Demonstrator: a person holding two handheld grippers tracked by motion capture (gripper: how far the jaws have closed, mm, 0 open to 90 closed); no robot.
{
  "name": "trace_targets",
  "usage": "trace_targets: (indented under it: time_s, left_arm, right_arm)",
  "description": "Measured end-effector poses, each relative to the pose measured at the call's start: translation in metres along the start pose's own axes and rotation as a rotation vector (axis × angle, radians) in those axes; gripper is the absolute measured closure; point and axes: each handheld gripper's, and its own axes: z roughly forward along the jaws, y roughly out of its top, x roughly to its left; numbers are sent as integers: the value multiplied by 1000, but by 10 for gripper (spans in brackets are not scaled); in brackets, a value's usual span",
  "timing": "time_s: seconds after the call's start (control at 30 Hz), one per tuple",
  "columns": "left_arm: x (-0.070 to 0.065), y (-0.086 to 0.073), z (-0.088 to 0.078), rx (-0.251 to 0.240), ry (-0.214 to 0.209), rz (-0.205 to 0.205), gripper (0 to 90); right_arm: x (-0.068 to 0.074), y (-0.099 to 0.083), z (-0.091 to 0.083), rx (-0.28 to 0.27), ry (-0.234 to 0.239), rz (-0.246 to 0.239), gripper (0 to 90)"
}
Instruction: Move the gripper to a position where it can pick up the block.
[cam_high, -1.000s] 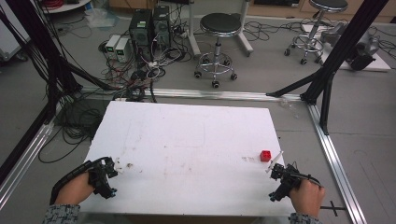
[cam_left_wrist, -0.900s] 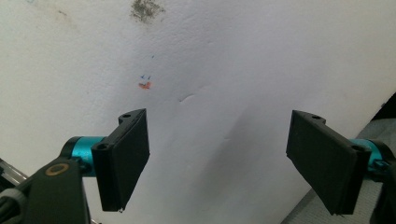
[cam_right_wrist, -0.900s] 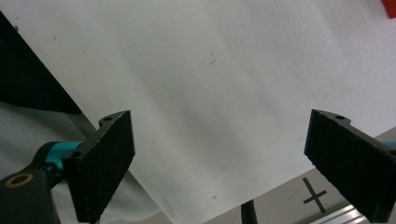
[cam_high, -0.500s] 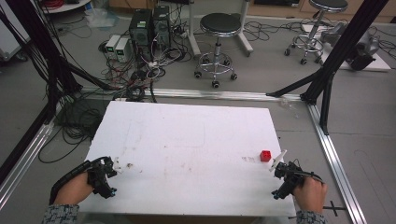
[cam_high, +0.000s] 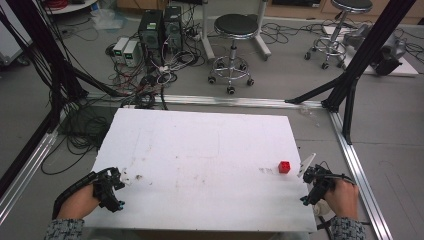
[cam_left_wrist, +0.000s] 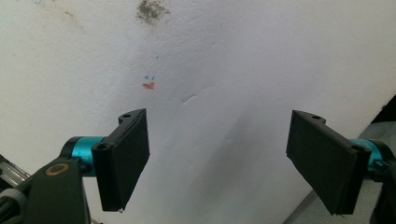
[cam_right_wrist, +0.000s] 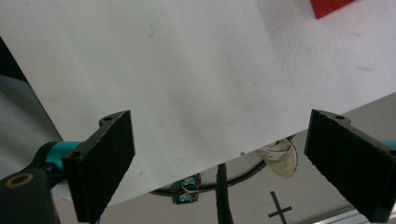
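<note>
Jaws of each hand-held gripper, left (cam_high: 116, 186) and right (cam_high: 309, 184), gape empty (red cube (cam_high: 284, 166) sits near the right).

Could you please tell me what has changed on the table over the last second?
The right gripper has drawn back slightly toward the person, away from the red cube, its jaws open and empty. The left gripper, also open, and the cube have stayed put on the white table.

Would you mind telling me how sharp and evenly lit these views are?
High view: soft, even light, and the red cube looks small and slightly blurred. Left gripper view: faint shadow on the white table between the jaws. Right gripper view: cube cropped at the top edge.
</note>
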Motion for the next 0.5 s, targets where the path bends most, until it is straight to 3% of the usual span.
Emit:
trace_targets:
  time_s: [0.37, 0.5]
  left_arm:
    - [-1, 1, 1, -4, -5, 2, 216]
    - [-1, 1, 2, -2, -5, 1, 216]
  right_arm:
    - [-19, 0, -8, 26, -16, -64, 78]
    - [-28, 4, -13, 42, -31, -118, 78]
